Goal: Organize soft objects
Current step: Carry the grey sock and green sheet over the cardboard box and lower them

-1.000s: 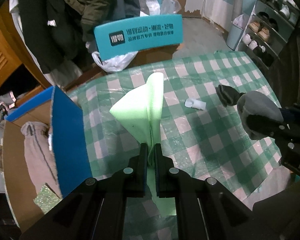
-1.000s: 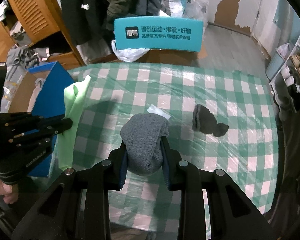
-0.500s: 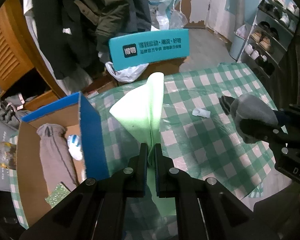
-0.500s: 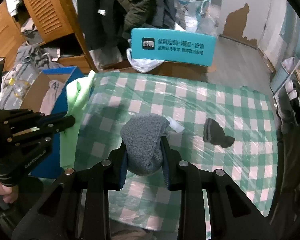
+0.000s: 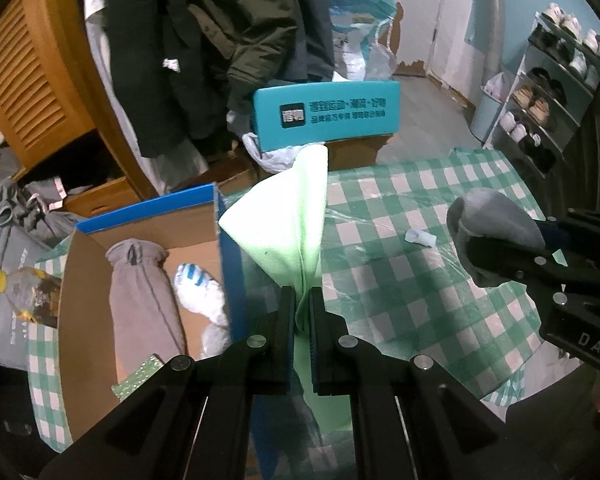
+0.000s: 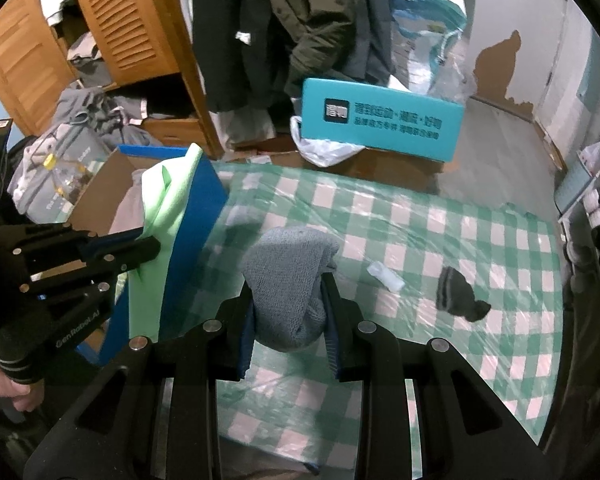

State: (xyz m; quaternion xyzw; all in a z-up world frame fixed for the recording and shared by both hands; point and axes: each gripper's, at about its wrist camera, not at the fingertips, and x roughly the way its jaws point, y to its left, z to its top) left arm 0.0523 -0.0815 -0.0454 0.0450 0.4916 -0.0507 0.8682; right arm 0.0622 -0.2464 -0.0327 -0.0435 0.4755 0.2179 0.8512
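Carrying step, both grippers loaded. My left gripper (image 5: pixel 299 300) was pinched nearly closed on a light green cloth (image 5: pixel 284 224), which stood up from the jaws in a fan and also hung below them. My right gripper (image 6: pixel 288 300) clamped a bunched grey knit piece (image 6: pixel 286 276), its jaws held apart only by that bulk. Both loads were clear of the checked tablecloth (image 6: pixel 440 340). The blue-walled cardboard box (image 5: pixel 220 264) sat just beside the table's left edge, already holding a grey garment (image 5: pixel 140 304) and a white item with blue stripes (image 5: pixel 198 292). A dark knit hat (image 6: pixel 458 300) remained on the table. I judged the next move as bringing each load over the open box before releasing, the green cloth first, since it hung nearest the box wall.
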